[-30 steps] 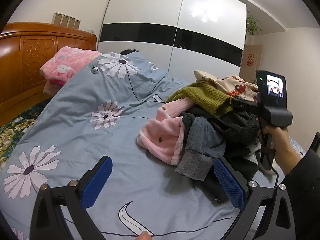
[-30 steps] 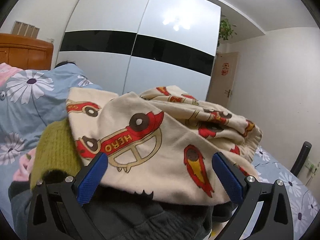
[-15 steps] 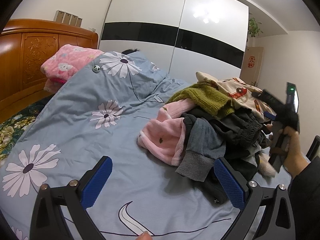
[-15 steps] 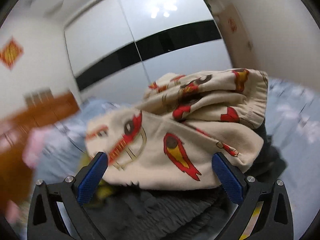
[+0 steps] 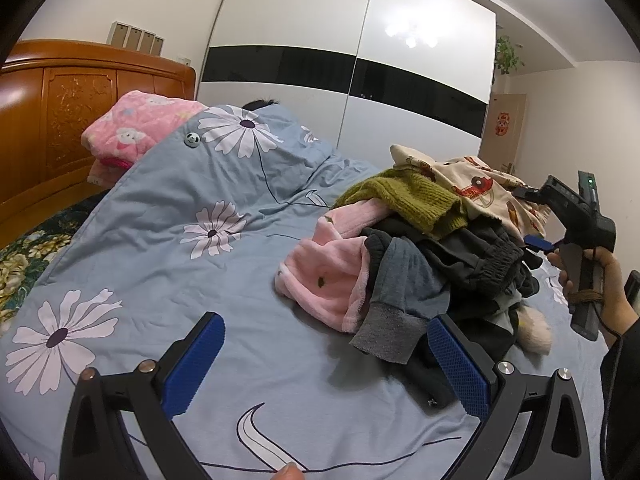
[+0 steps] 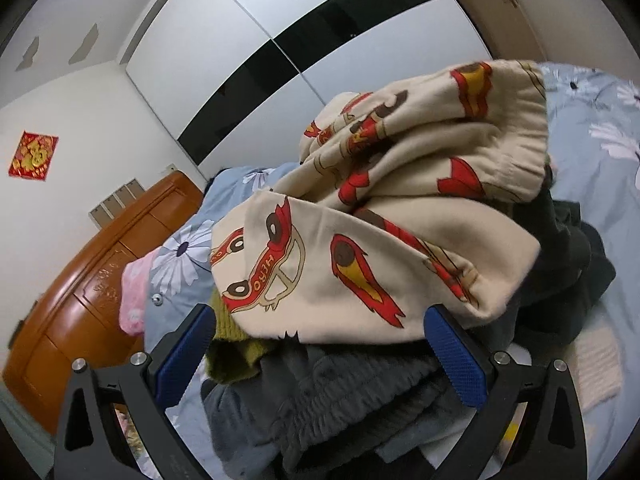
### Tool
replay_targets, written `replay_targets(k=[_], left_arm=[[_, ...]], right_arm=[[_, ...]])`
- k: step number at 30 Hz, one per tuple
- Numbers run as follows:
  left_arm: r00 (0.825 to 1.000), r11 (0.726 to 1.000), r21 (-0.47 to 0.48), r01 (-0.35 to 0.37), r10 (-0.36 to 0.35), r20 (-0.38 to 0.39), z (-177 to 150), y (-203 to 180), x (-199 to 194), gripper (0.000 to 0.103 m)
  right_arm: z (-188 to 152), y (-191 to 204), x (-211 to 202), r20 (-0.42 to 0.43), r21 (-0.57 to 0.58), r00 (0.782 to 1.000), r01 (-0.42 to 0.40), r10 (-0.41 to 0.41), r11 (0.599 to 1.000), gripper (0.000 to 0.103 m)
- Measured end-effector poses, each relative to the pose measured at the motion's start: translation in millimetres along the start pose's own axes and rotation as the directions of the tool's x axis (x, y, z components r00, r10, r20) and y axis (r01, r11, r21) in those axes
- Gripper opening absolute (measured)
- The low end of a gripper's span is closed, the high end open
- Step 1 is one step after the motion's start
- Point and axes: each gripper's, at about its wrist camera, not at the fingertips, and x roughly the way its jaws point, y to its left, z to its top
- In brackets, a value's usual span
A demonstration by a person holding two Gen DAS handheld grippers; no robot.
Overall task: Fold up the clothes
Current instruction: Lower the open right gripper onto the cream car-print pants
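A heap of clothes lies on the bed: a cream garment with red cars (image 6: 376, 240) on top, an olive knit (image 5: 412, 196), a pink fleece piece (image 5: 328, 272), and dark grey clothes (image 5: 404, 280). My left gripper (image 5: 332, 364) is open and empty, low over the quilt in front of the heap. My right gripper (image 6: 320, 352) is open, tilted, its fingers on either side of the cream garment's lower edge, above dark ribbed cloth (image 6: 344, 396). The left wrist view shows it held by a hand at the heap's right side (image 5: 536, 220).
A blue quilt with white daisies (image 5: 160, 248) covers the bed, with someone's dark hair (image 5: 260, 103) at its top. A pink blanket (image 5: 136, 132) lies by the wooden headboard (image 5: 52, 112). A white and black wardrobe (image 5: 352, 72) stands behind.
My right gripper has rolled sideways and moved closer to the cream garment. In the left wrist view it has tipped and dropped toward the heap's right side. My left gripper has barely moved.
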Motion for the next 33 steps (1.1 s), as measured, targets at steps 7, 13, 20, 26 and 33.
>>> replay_targets(k=[7, 13, 20, 26, 33], left_arm=[[1.000, 1.000, -0.016, 0.001, -0.001, 0.001, 1, 3, -1, 0.103], [1.000, 1.000, -0.009, -0.020, 0.020, -0.003, 1, 2, 2, 0.103], [0.999, 0.999, 0.016, -0.037, 0.037, 0.003, -2, -2, 3, 0.103], [0.999, 0.999, 0.020, -0.042, 0.042, -0.006, -3, -4, 5, 0.103], [0.999, 0.999, 0.022, -0.045, 0.045, 0.004, -3, -4, 3, 0.103]], right_arm=[[-8, -22, -9, -0.011, 0.053, 0.999, 0.031, -0.031, 0.998, 0.103], [2, -36, -11, 0.073, 0.145, 0.997, -0.027, 0.017, 0.989, 0.103], [5, -44, -2, 0.077, 0.149, 0.996, 0.025, -0.037, 0.989, 0.103], [10, -31, -10, 0.121, 0.085, 0.991, 0.054, -0.064, 0.995, 0.103], [8, -7, -5, 0.134, -0.061, 0.981, 0.151, -0.142, 0.987, 0.103]])
